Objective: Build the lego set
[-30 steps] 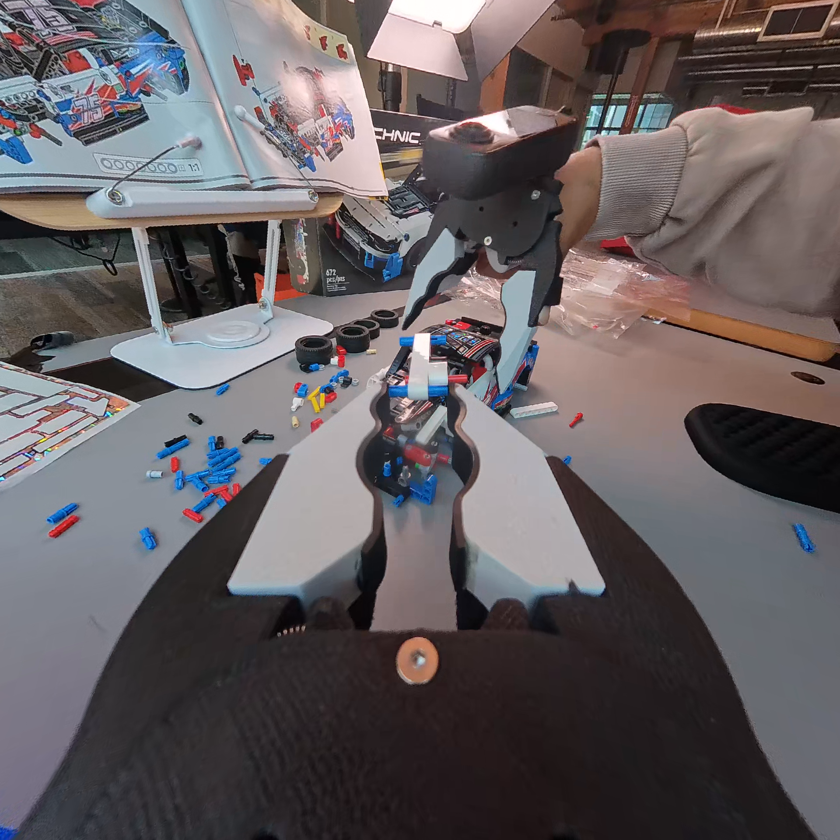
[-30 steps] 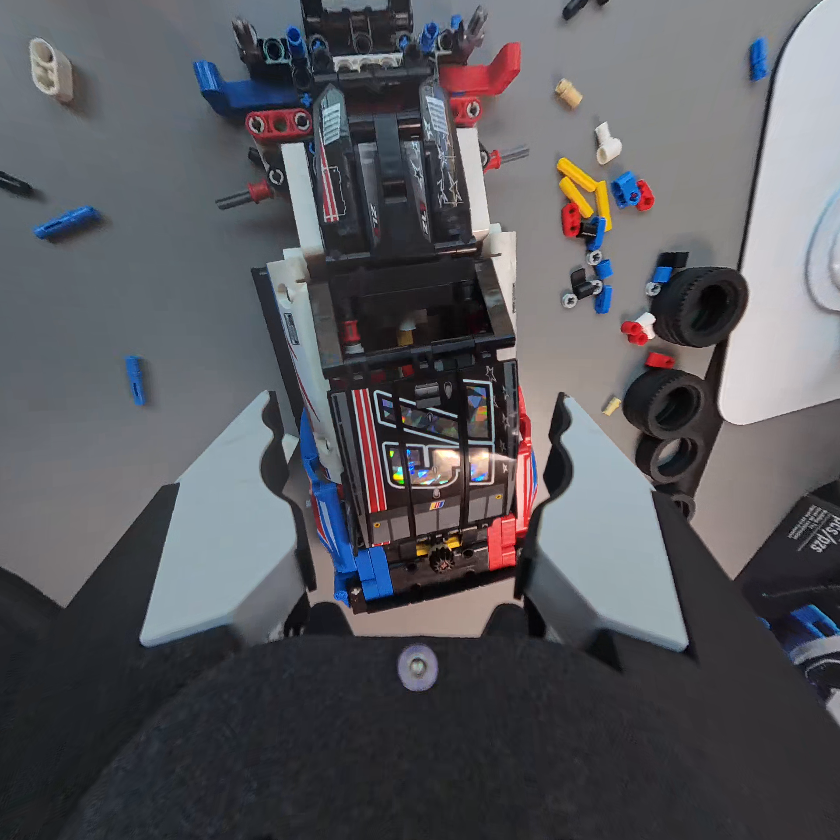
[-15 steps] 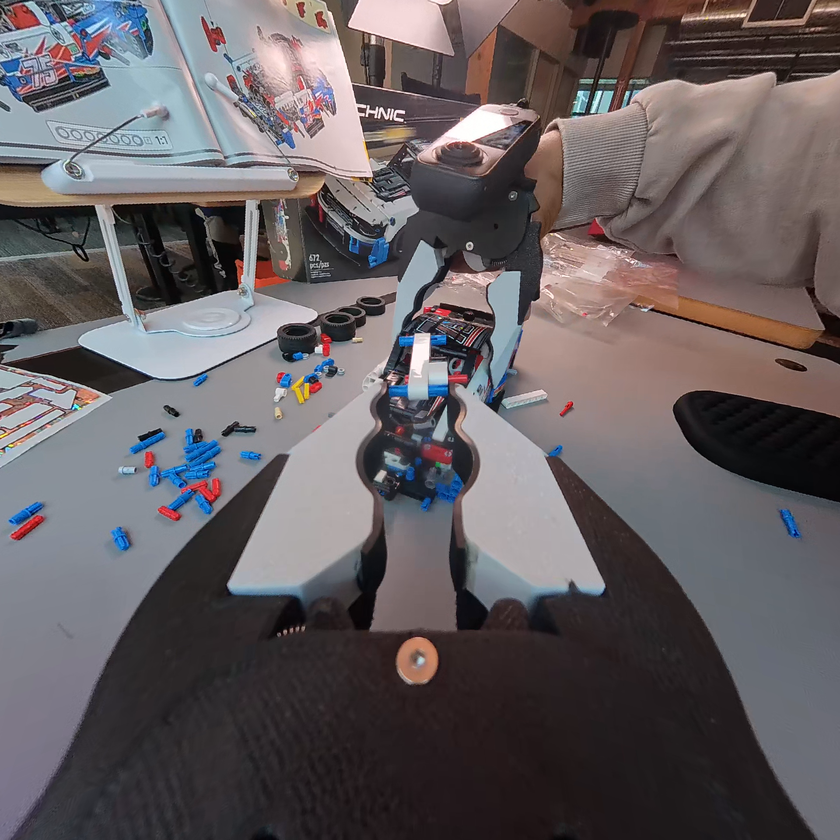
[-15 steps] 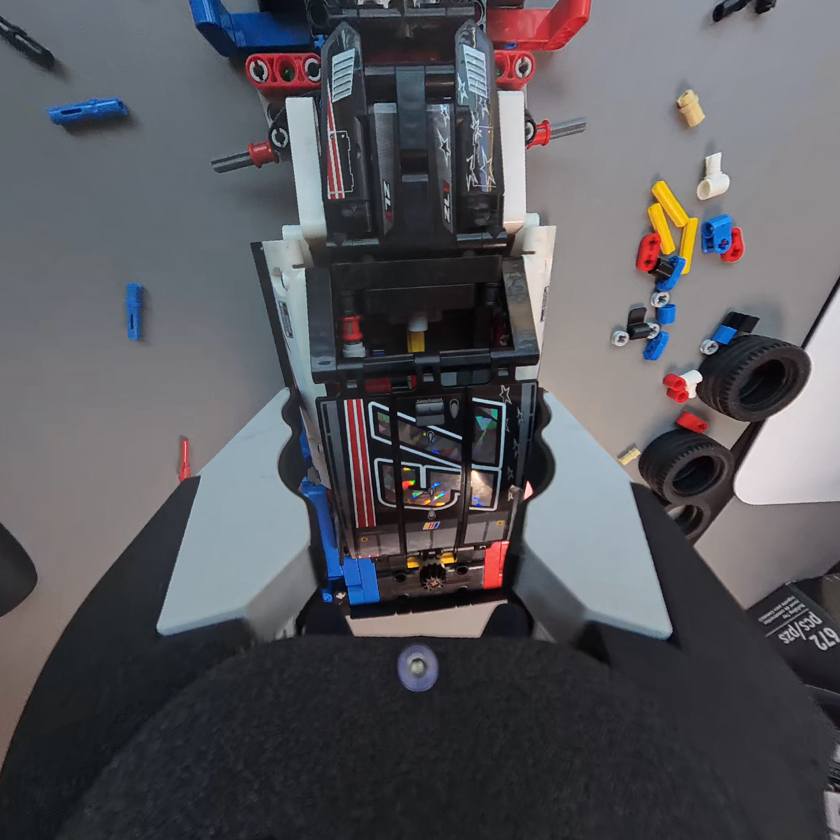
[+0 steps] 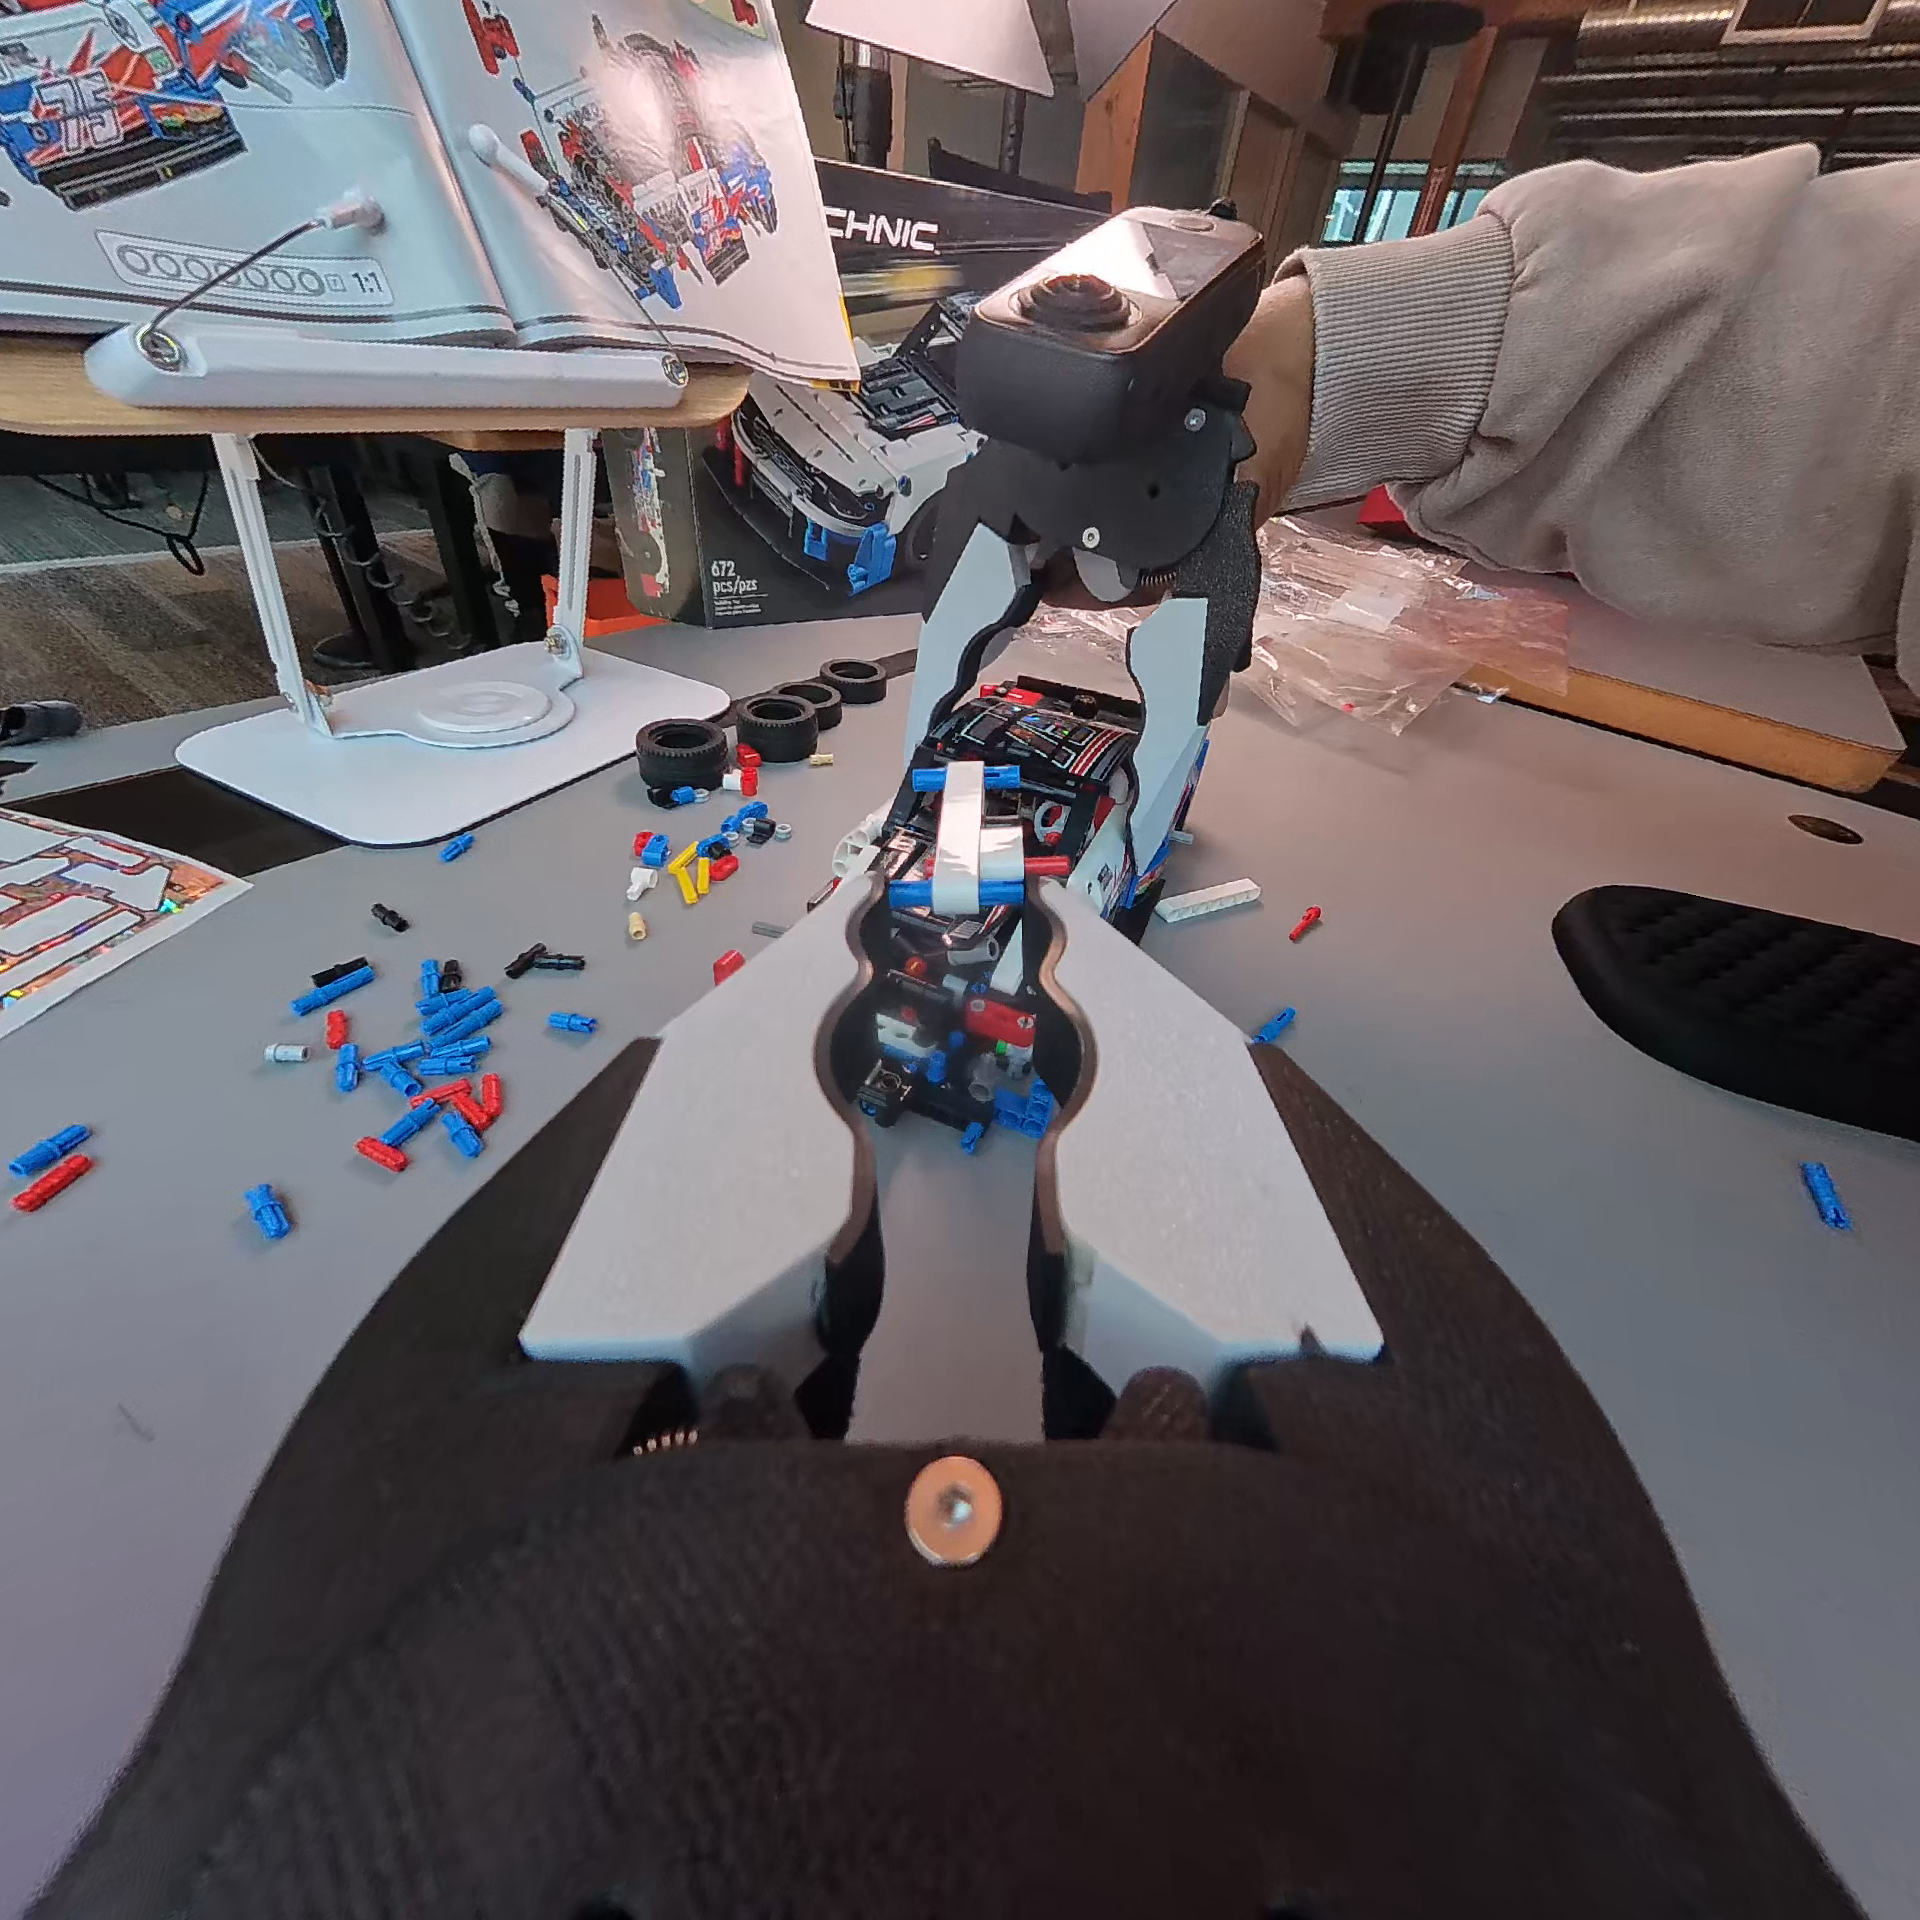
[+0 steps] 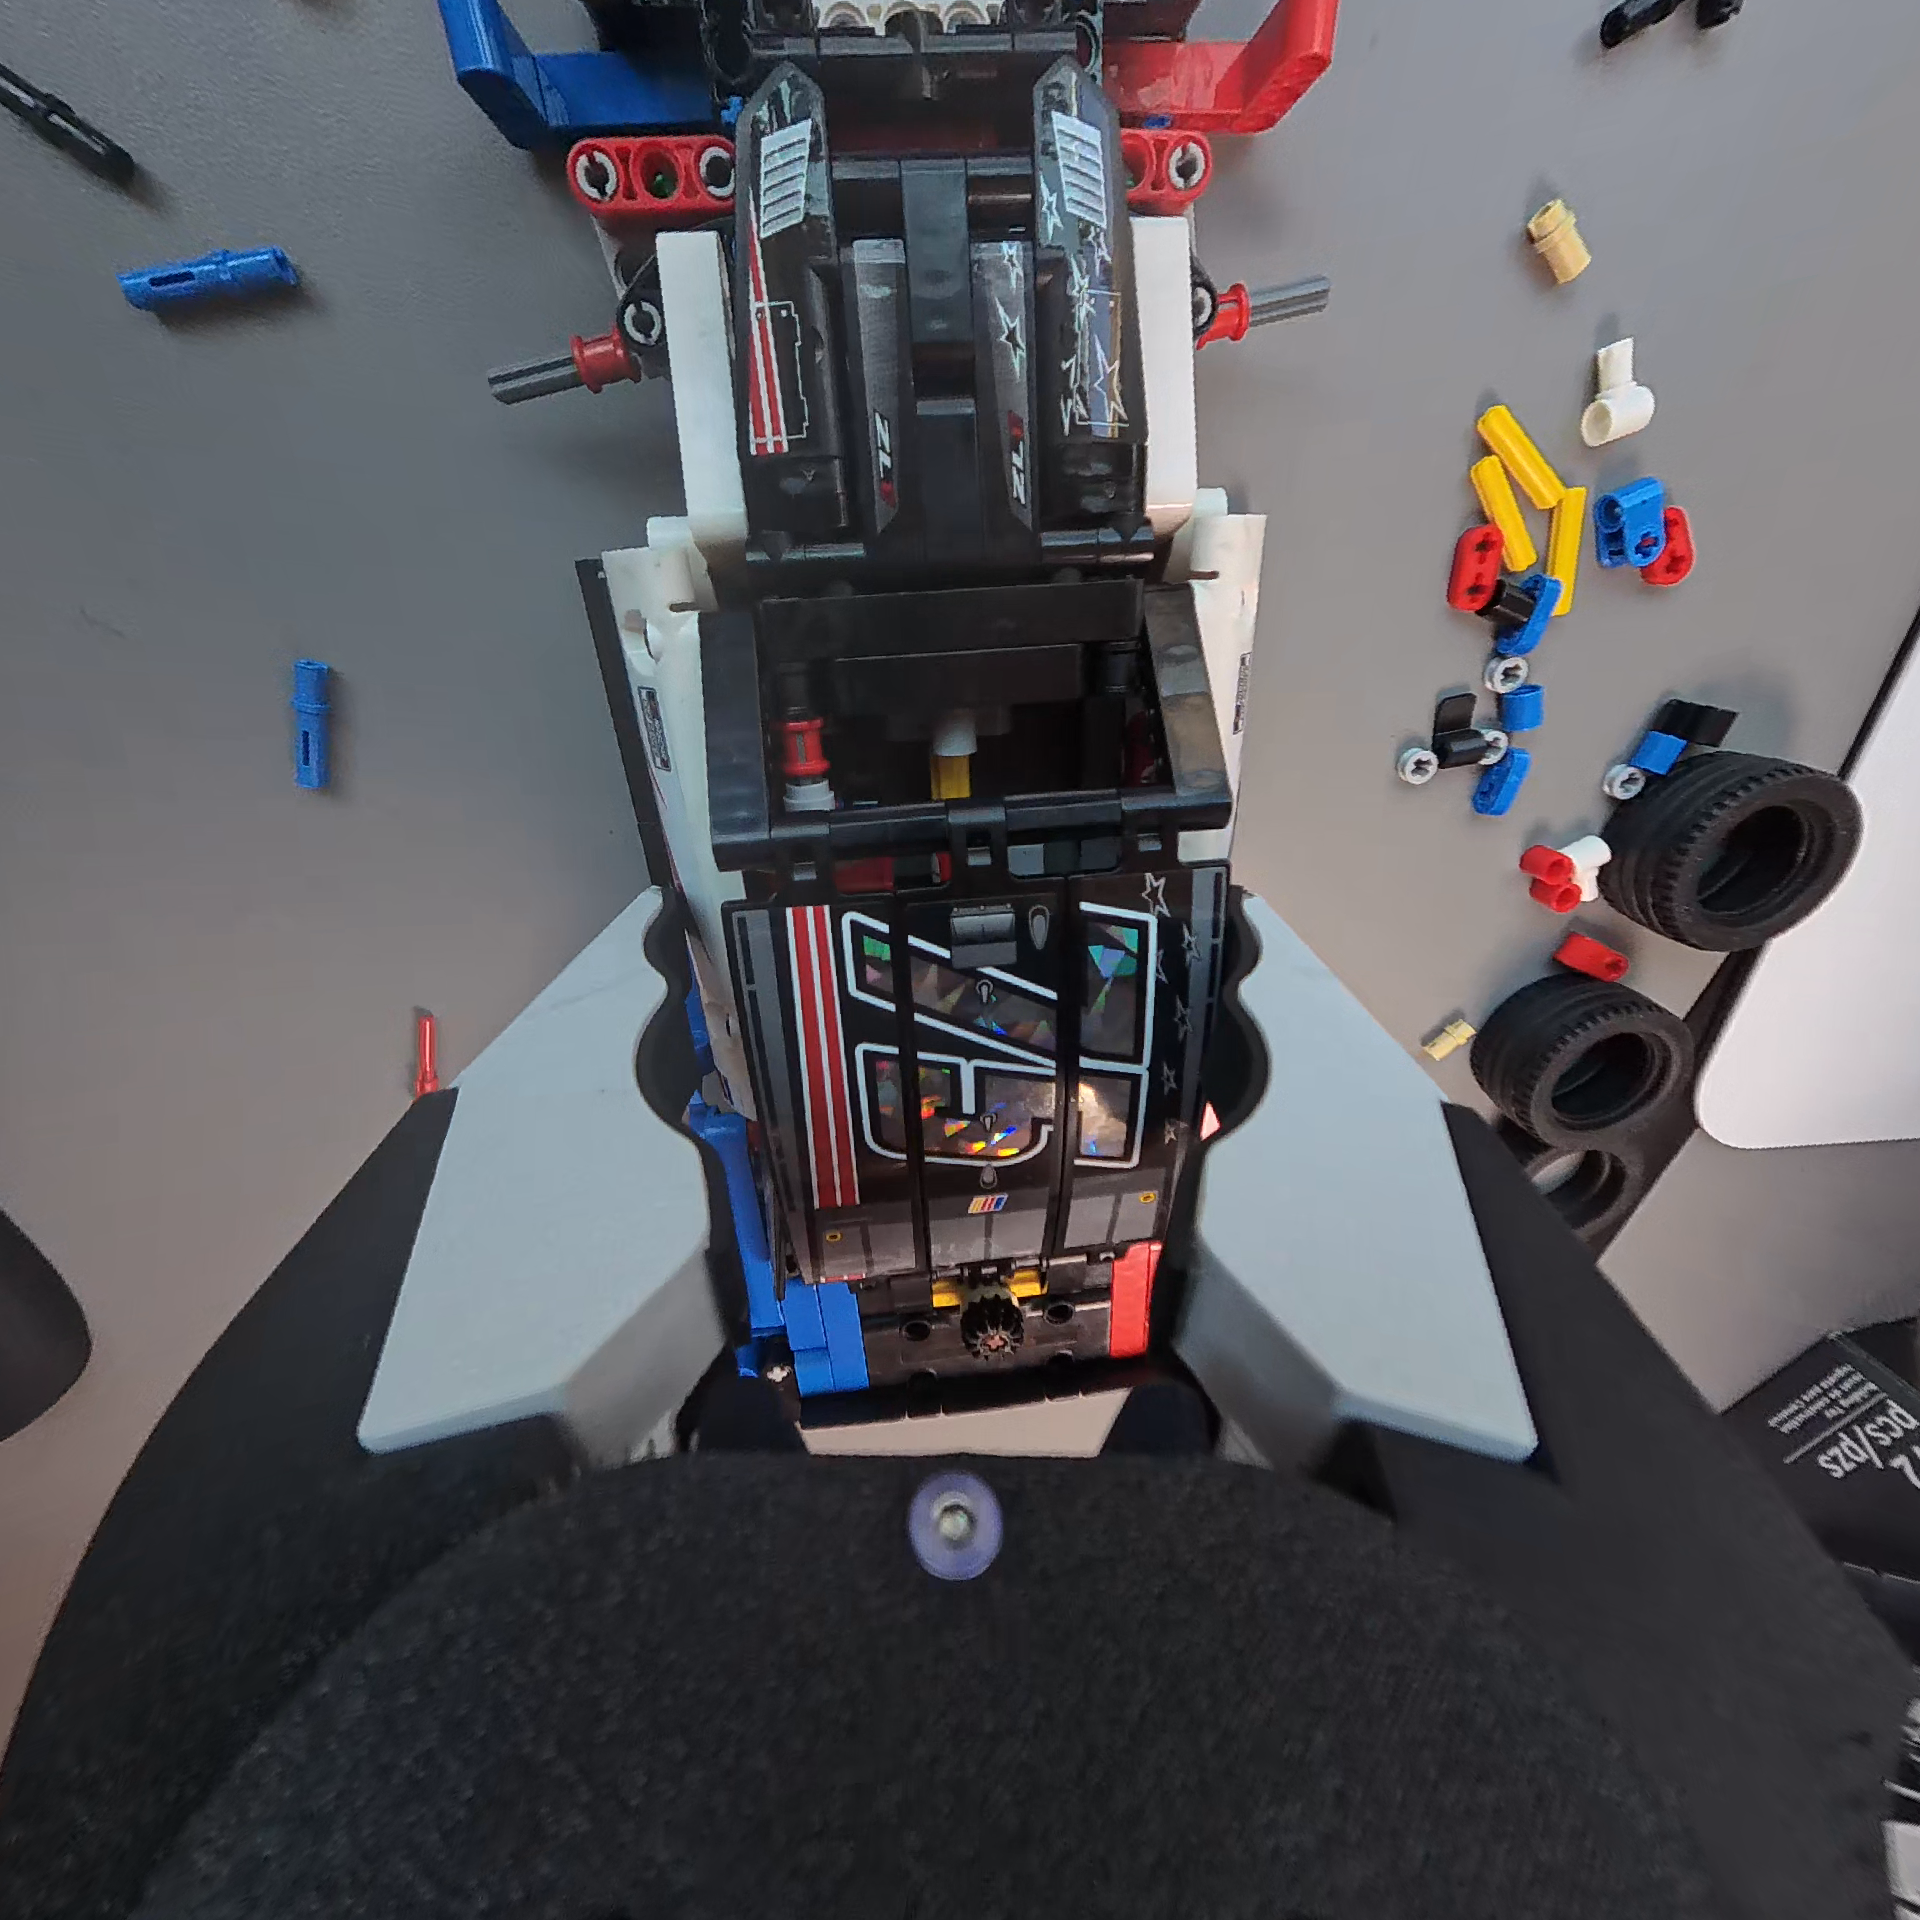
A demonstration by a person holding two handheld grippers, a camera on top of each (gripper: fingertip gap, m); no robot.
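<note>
The partly built Lego car [image 6: 956, 644], black, white, red and blue, stands on the grey table; it also shows in the left wrist view [image 5: 1023, 743]. My right gripper [image 6: 951, 935] is shut on the car's rear, one finger on each side; in the left wrist view it [image 5: 1060, 675] comes down from above. My left gripper [image 5: 954, 896] is shut on a small white beam [image 5: 968, 842] with blue and red pins through it. It holds the beam above the table, just in front of the car's near end.
An instruction booklet [image 5: 416, 156] on a white stand [image 5: 468, 748] is at the back left, with several tyres [image 5: 681, 748] beside it. Loose pins [image 5: 447, 1049] lie at the left, a sticker sheet [image 5: 73, 904] at the far left, a black mat [image 5: 1745, 997] at the right. About 20 cm separates my left fingertips from my right.
My right gripper has closed from open onto the car's rear. My left gripper still holds the white beam and has stayed in front of the car.
</note>
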